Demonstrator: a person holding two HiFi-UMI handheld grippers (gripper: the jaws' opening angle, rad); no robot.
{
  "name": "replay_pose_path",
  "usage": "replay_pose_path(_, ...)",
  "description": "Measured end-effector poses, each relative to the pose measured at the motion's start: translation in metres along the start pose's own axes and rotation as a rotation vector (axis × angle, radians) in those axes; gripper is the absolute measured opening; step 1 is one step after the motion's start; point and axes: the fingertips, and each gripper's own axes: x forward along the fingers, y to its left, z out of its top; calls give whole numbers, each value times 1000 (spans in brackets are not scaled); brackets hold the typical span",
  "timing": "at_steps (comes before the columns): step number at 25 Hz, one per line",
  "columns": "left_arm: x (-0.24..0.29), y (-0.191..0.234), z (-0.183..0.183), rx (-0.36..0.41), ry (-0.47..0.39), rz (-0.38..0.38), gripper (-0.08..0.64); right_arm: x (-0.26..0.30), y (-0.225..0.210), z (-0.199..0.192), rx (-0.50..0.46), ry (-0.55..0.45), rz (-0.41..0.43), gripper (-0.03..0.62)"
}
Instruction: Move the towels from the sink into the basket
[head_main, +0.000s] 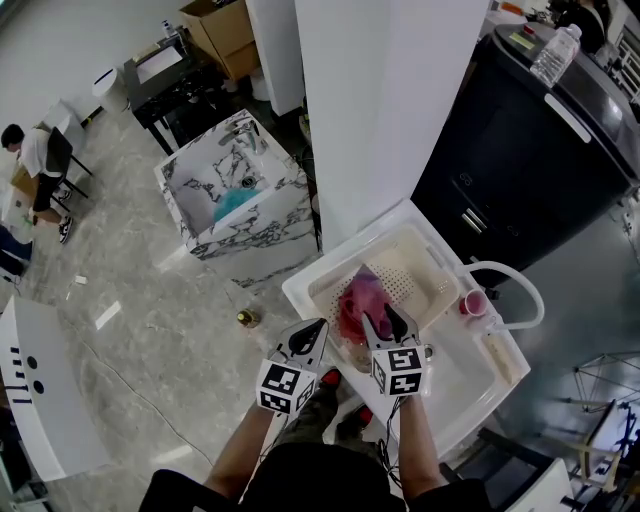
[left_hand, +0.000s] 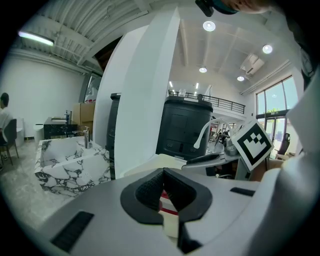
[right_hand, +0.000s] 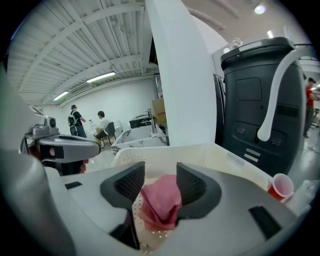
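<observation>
Basket (head_main: 408, 262) with the pink towel (right_hand: 161, 200) in it, below my right hand-held gripper (right_hand: 160, 176).
Far left, the marble sink (head_main: 272, 232) holds a teal towel (head_main: 235, 204), well apart from both my hands. My left hand-held gripper (left_hand: 162, 172) is closed, pads together with nothing in them, near the basket's near corner. The pink towel lies crumpled on the perforated basket floor. My right hand-held gripper hangs just over it, jaws wide apart, the towel bulging up between the pads but not pinched.
</observation>
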Motion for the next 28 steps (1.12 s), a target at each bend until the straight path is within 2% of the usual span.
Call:
replay_pose_path(3, 0, -4, 2, 5, -3, -6, 5, -5, -1, 2, -1, -13, -2, 210)
replay_pose_path(15, -5, -23, 13, 32, -31, -31, 5, -30, -2, 11, -12, -66, -20, 210)
replay_pose_path(28, -8, -61, 34, 79, -71, -97, 5, -87, -16, 32, -6, -182, -91, 204)
